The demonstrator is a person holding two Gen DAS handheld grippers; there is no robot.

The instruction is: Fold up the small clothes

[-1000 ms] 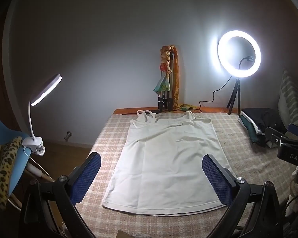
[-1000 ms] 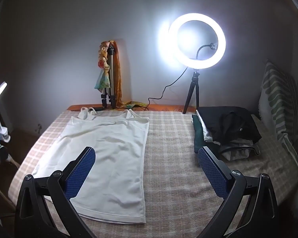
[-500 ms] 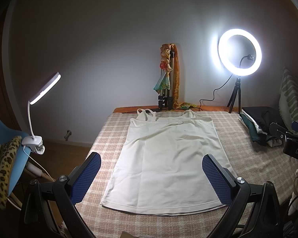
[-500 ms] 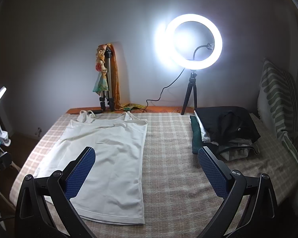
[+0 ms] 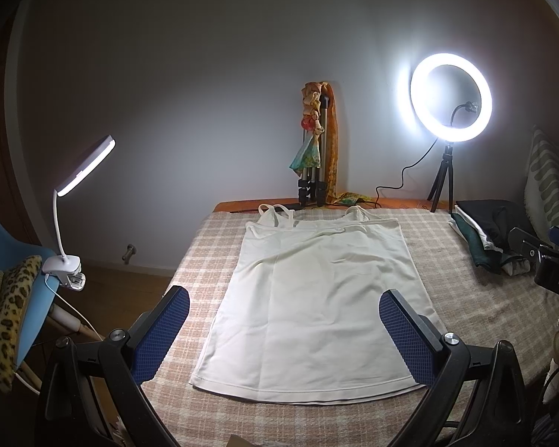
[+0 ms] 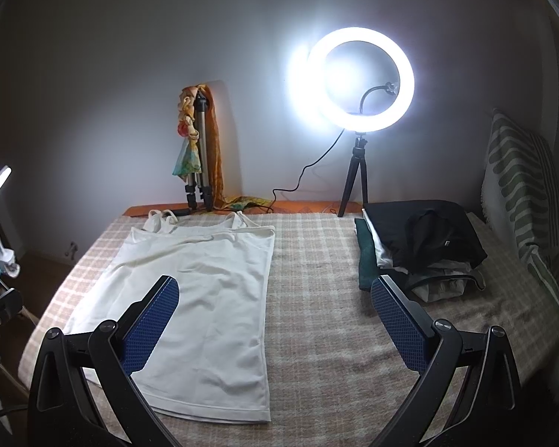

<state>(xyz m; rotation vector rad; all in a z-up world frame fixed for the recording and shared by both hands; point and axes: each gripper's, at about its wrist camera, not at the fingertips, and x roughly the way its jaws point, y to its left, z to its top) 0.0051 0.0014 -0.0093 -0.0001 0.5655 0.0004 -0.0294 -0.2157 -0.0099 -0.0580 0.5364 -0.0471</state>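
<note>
White sleeveless cotton top (image 5: 316, 294) lying flat on the checked beige bedspread (image 5: 477, 298), straps toward the wall.

Folded dark clothes pile (image 6: 421, 249) is sitting well right; left gripper (image 5: 283, 335) and right gripper (image 6: 275, 327) are hovering wide open, holding nothing.

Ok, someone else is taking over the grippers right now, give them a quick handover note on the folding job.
Left gripper: open, empty, above the hem of the white camisole.
Right gripper: open, empty, over the camisole's right edge and the checked blanket.
Camisole lies flat, straps toward the wall.
A stack of clothes sits at the far right.
Done: camisole spread out. Left: every fold, none started.
</note>
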